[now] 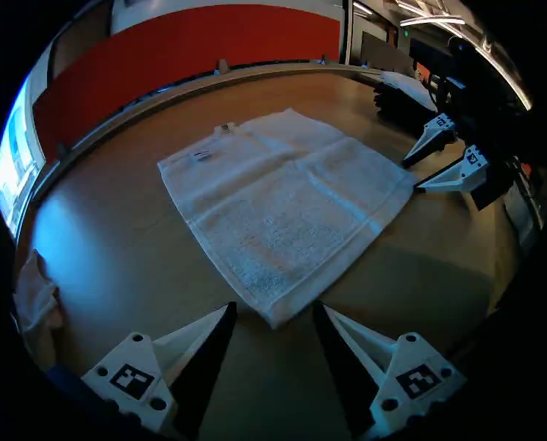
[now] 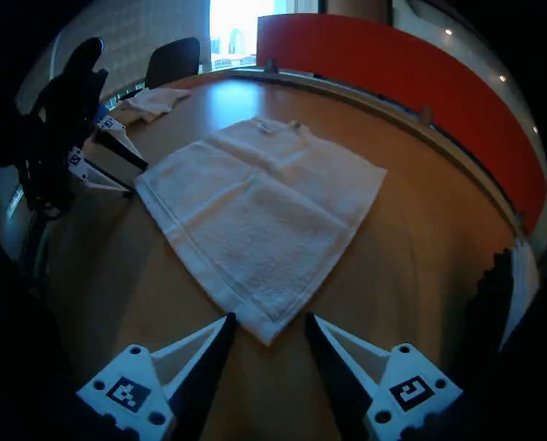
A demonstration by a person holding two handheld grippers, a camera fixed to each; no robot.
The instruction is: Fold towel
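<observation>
A white towel [image 1: 284,206] lies flat on the wooden table [image 1: 112,242], folded over once, with small tags near its far edge. My left gripper [image 1: 273,312] is open, low over the table, and the towel's near corner lies in the gap between its fingertips. My right gripper [image 1: 411,177] is at the towel's right-hand corner, also open. In the right gripper view the towel [image 2: 262,213] spreads ahead of the right gripper [image 2: 269,323], one corner between its spread fingers. The left gripper [image 2: 140,181] sits at the towel's left corner, its fingers apart.
A red panel [image 1: 192,51] runs behind the table's curved far edge. A dark stack of folded cloths [image 1: 398,99] sits near the right gripper. A crumpled white cloth [image 2: 152,99] lies by the left gripper. A dark chair [image 2: 172,62] stands before a bright window.
</observation>
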